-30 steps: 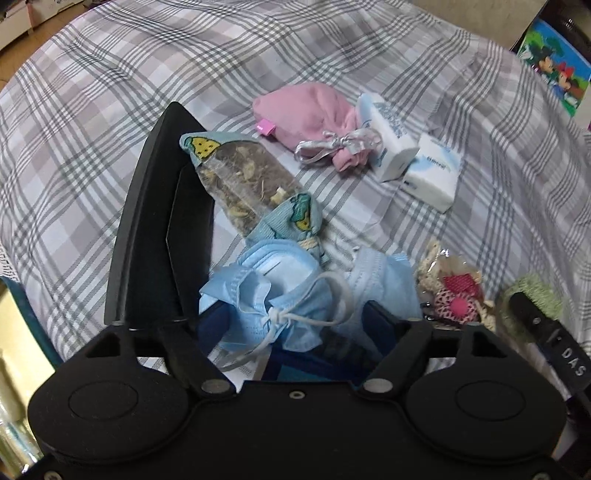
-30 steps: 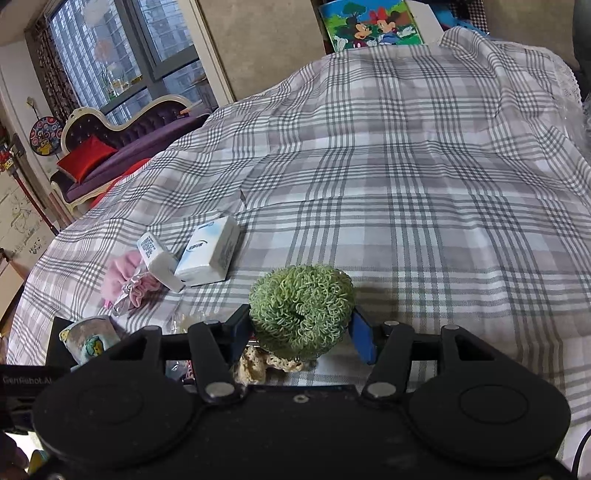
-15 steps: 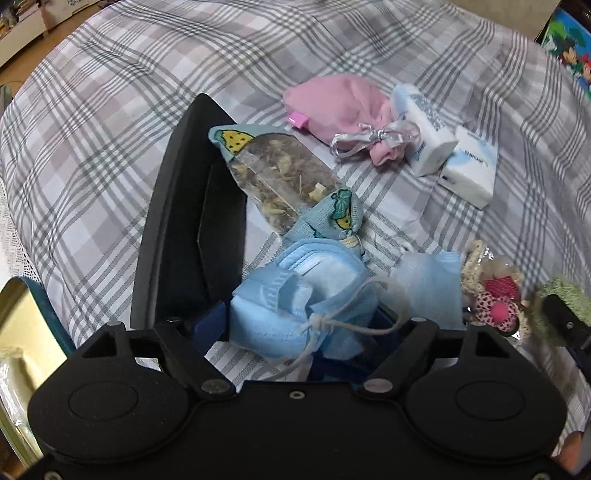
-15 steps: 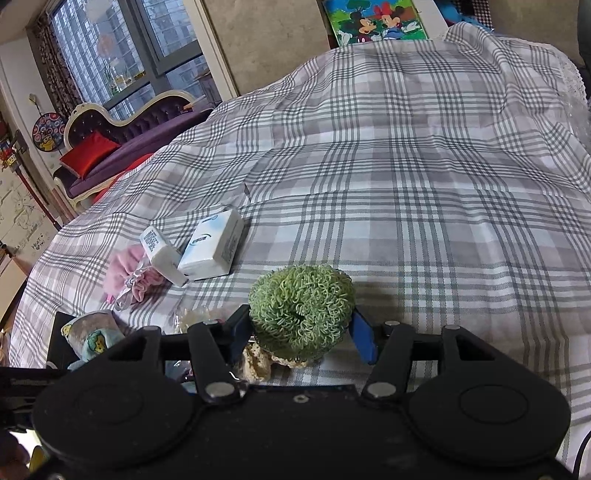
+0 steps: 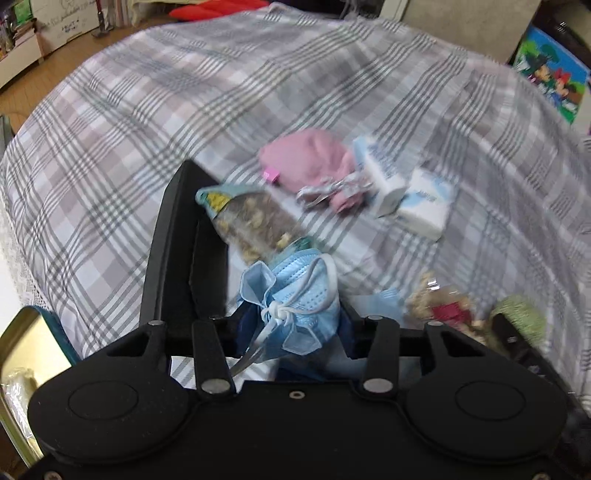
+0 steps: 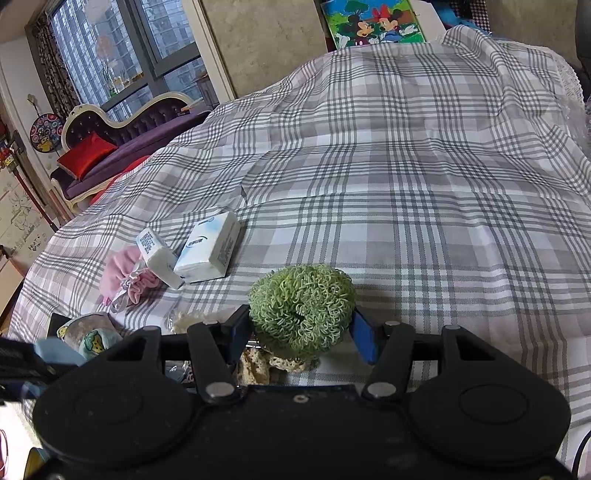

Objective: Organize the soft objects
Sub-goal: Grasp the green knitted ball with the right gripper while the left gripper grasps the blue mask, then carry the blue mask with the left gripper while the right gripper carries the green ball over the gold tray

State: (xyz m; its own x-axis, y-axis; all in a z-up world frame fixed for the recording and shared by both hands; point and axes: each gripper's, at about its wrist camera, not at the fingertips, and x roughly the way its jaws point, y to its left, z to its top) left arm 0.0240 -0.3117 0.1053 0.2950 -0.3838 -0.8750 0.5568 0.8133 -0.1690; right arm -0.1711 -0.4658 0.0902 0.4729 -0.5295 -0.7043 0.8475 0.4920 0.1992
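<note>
Daylight is coming through a tall dark-framed window [image 6: 122, 51] showing high-rise blocks outside. A purple tufted chaise [image 6: 122, 140] is sitting beneath it, carrying a red cushion [image 6: 86, 153]. A cartoon-mouse picture [image 6: 373, 20] is leaning against the beige wall [image 6: 258, 40]

On the bed [image 6: 424, 192], two tissue packs [image 6: 208, 251] lie side by side. The drawstring pouch [image 6: 123, 277] lies left of the tissue packs; the scrubber [image 6: 301, 308] lies right of them, nearer the camera.

No legible text

Print on the tissue packs [image 6: 208, 249] was too small to read; the poster [image 6: 373, 22] bore only cartoon mice.
</note>
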